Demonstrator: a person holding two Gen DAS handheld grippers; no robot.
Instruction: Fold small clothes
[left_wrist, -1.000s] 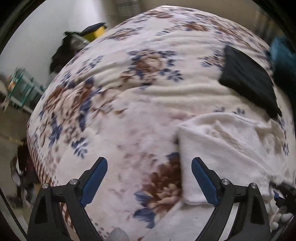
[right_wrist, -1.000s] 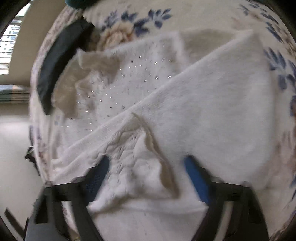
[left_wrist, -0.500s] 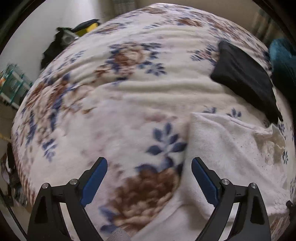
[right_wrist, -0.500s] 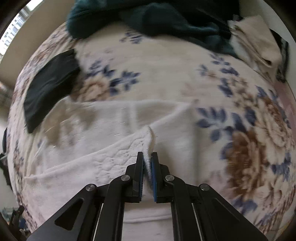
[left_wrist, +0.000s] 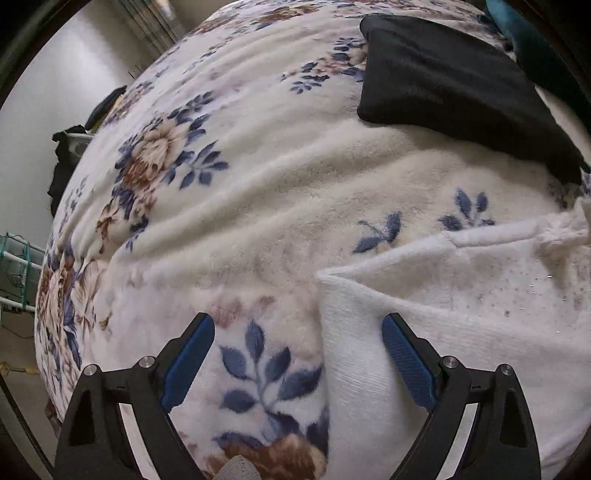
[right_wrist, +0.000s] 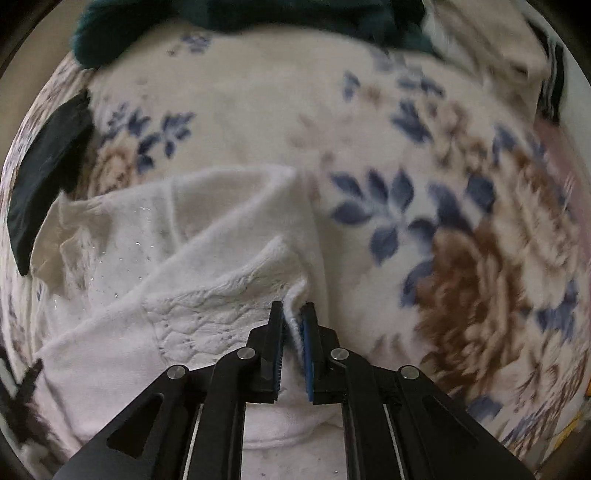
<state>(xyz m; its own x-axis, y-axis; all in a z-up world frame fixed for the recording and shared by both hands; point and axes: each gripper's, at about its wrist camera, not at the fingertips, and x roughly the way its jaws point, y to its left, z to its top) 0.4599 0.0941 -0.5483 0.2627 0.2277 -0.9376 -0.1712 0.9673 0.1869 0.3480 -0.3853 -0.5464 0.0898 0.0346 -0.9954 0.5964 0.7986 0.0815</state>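
Observation:
A small white knit garment (right_wrist: 207, 266) lies on a floral fleece blanket (right_wrist: 443, 221). My right gripper (right_wrist: 293, 317) is shut on the lacy edge of the white garment and holds that edge up over the rest of it. In the left wrist view the same white garment (left_wrist: 461, 332) lies at lower right, its folded corner just inside my right-hand finger. My left gripper (left_wrist: 297, 332) is open and low over the blanket (left_wrist: 258, 221), with only that corner between its jaws.
A folded black garment (left_wrist: 454, 81) lies on the blanket beyond the white one, and also shows in the right wrist view (right_wrist: 48, 173). A dark teal garment (right_wrist: 221, 22) and a cream cloth (right_wrist: 491, 40) lie at the far edge. Floor and clutter (left_wrist: 22, 266) lie past the bed's left side.
My right gripper closed on the white garment's lacy edge and drew it across. My left gripper moved forward, closer to the garment's folded corner, still open.

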